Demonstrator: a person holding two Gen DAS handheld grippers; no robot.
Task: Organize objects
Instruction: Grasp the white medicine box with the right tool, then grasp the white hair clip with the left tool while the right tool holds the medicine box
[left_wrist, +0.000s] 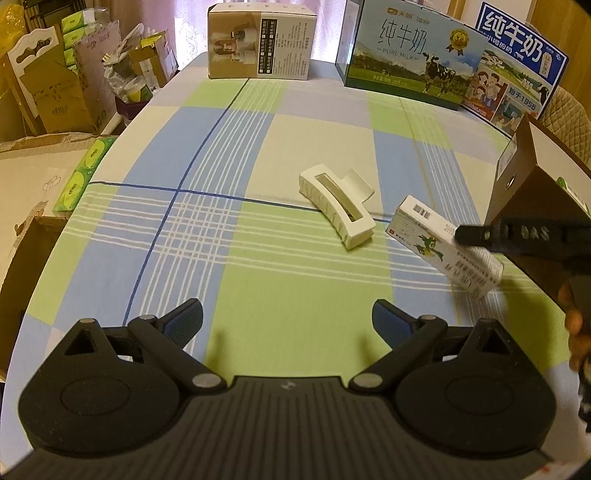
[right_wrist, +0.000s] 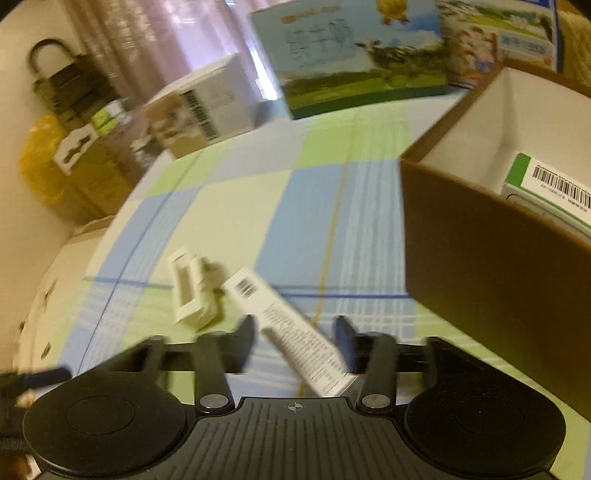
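Medicine carton (right_wrist: 291, 332), small, white and printed, is clamped between the right gripper's (right_wrist: 295, 334) fingers, lifted off the checked cloth (left_wrist: 258, 147) beside the brown box (right_wrist: 480, 266); motion blur smears its lettering. Left of that box lies a cream hair claw (left_wrist: 338, 205). Left gripper (left_wrist: 288, 319) hangs with its fingers spread wide, holding nothing. Milk cartons (left_wrist: 410, 62) stand behind the box.

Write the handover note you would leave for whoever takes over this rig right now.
Left gripper: open, holding nothing, low over the plaid tablecloth.
Right gripper: shut on the small medicine box, lifted off the cloth beside the brown box.
Done: one green-edged carton already lies inside the brown box.
Left: drop the medicine box in, then likely the white hair claw, which lies untouched mid-table.
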